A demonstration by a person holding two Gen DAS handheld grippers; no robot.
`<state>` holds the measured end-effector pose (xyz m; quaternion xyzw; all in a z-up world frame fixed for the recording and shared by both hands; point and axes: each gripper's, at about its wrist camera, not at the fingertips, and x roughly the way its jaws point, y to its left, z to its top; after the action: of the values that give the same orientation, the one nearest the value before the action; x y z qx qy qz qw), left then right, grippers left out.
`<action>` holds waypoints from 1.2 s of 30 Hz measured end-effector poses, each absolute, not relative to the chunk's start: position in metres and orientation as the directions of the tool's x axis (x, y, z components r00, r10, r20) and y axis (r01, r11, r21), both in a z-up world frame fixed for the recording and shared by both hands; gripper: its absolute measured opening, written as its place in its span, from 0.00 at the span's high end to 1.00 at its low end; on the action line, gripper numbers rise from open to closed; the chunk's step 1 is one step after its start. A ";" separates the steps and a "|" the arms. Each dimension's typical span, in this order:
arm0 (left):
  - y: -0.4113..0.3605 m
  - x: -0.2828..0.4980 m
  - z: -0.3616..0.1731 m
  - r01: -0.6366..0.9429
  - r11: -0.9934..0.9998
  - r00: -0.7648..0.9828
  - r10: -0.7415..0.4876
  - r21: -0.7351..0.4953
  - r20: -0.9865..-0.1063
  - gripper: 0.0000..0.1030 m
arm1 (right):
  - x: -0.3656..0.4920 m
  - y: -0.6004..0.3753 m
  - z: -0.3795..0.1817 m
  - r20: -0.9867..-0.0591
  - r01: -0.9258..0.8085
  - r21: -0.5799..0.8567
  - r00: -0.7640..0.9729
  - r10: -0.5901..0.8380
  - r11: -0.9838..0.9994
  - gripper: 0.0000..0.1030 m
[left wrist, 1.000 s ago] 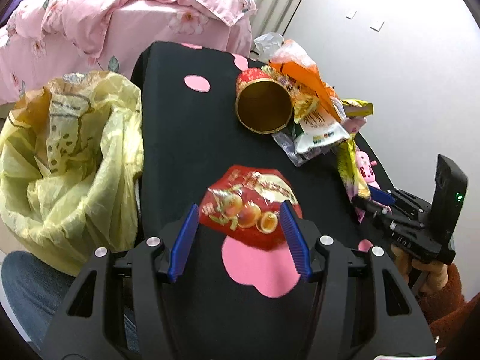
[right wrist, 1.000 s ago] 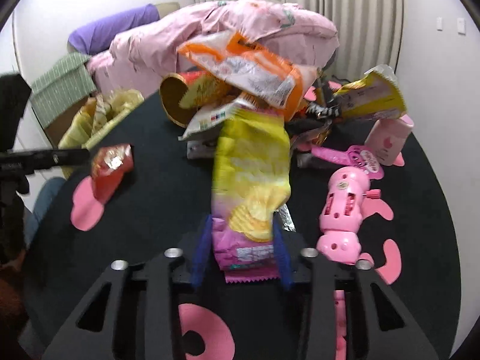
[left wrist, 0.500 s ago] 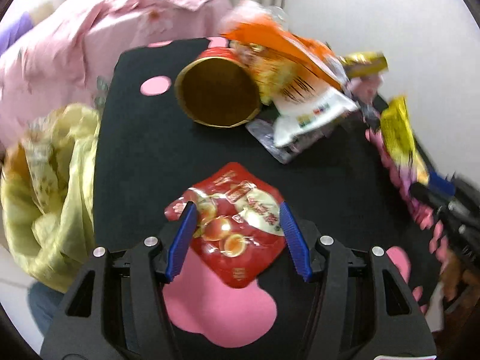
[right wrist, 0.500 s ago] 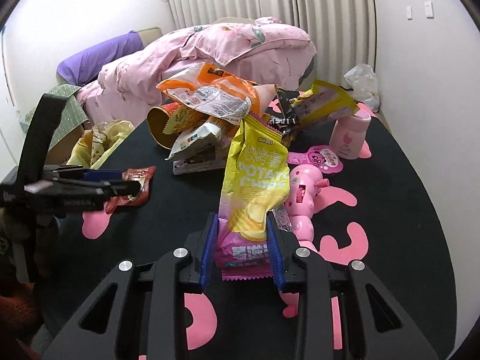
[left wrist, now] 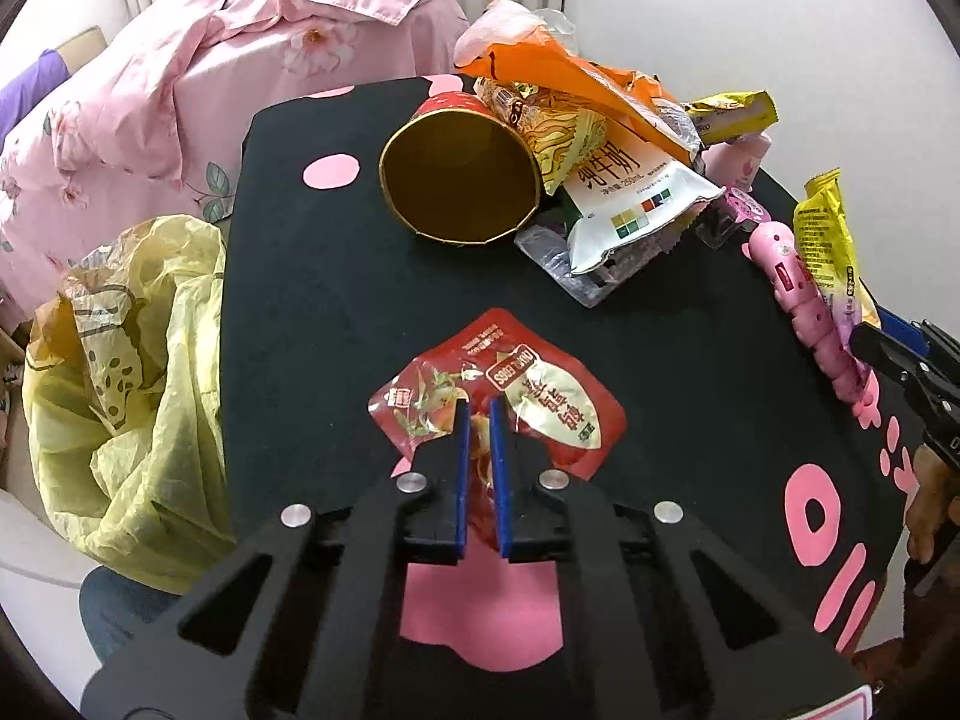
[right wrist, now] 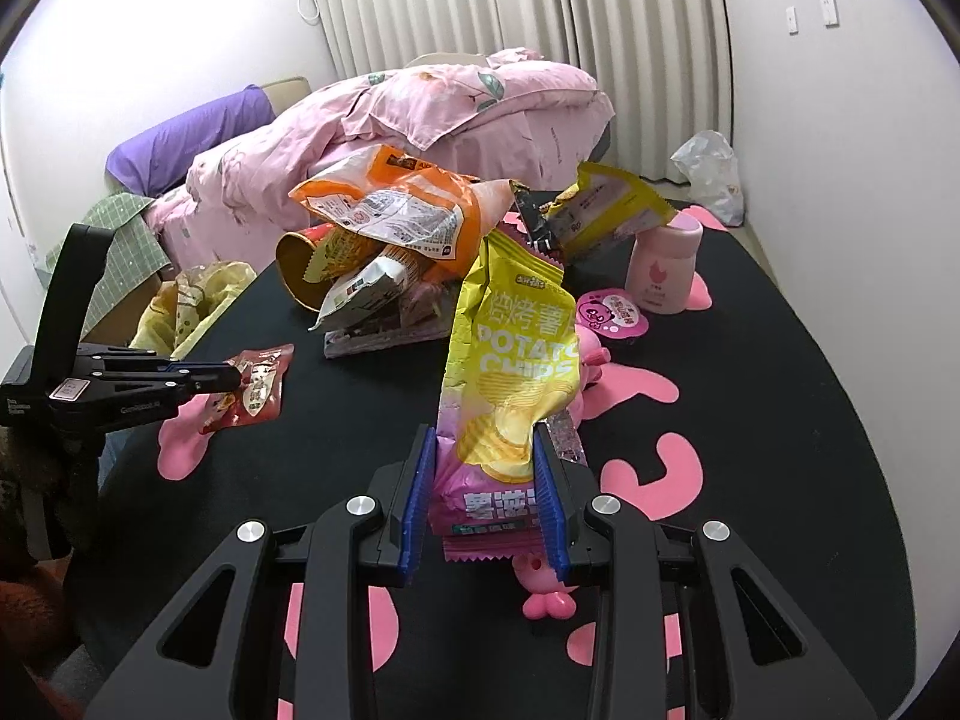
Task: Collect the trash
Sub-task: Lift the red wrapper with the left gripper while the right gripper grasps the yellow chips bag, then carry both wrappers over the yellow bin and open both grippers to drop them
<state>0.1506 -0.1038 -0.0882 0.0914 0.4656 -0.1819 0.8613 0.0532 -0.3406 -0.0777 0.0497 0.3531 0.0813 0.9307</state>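
Note:
A red snack packet [left wrist: 540,402] lies on the black table [left wrist: 312,300], over a pink patch. My left gripper [left wrist: 477,405] is shut on the packet's near part, its blue pads pinching the crumpled foil. In the right wrist view the same packet [right wrist: 258,384] shows at the left, in the left gripper [right wrist: 231,375]. My right gripper [right wrist: 483,429] is shut on the bottom end of a yellow potato chips bag [right wrist: 516,348], which stands tilted upward. A yellow trash bag [left wrist: 138,372] hangs open at the table's left edge.
A pile of wrappers fills the far side of the table: an orange bag [left wrist: 558,72], a gold-lined paper tube [left wrist: 459,180], a white pouch [left wrist: 636,192]. A pink toy [left wrist: 804,300] and a pink bottle [right wrist: 663,270] sit to the right. A pink bed [left wrist: 210,60] stands behind.
The left jaws, open around the red packet before, have closed on it. Both grippers have shifted sideways over the table; the right one still holds the chips bag.

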 end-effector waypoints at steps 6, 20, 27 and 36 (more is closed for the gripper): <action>-0.089 0.150 -0.076 0.418 0.887 0.456 -0.390 -0.194 -0.800 0.61 | 0.053 -0.339 -0.076 -0.646 -0.120 0.146 0.740 0.187 0.982 0.70; -0.119 0.159 -0.091 0.505 0.860 0.449 -0.332 -0.071 -0.830 0.36 | 0.051 -0.340 -0.078 -0.645 -0.120 0.147 0.741 0.187 0.982 0.70; -0.113 0.162 -0.088 0.472 0.870 0.439 -0.371 -0.141 -0.818 0.78 | 0.050 -0.341 -0.077 -0.642 -0.117 0.146 0.744 0.184 0.982 0.70; -0.087 0.147 -0.061 0.455 0.868 0.481 -0.429 -0.201 -0.765 0.81 | 0.045 -0.326 -0.054 -0.614 -0.155 0.094 0.769 0.180 0.983 0.70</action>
<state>0.1465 -0.0874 -0.0606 0.0146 0.4400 -0.2568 0.8603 0.0450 -0.3257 -0.0540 0.0191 0.3283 0.0889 0.9402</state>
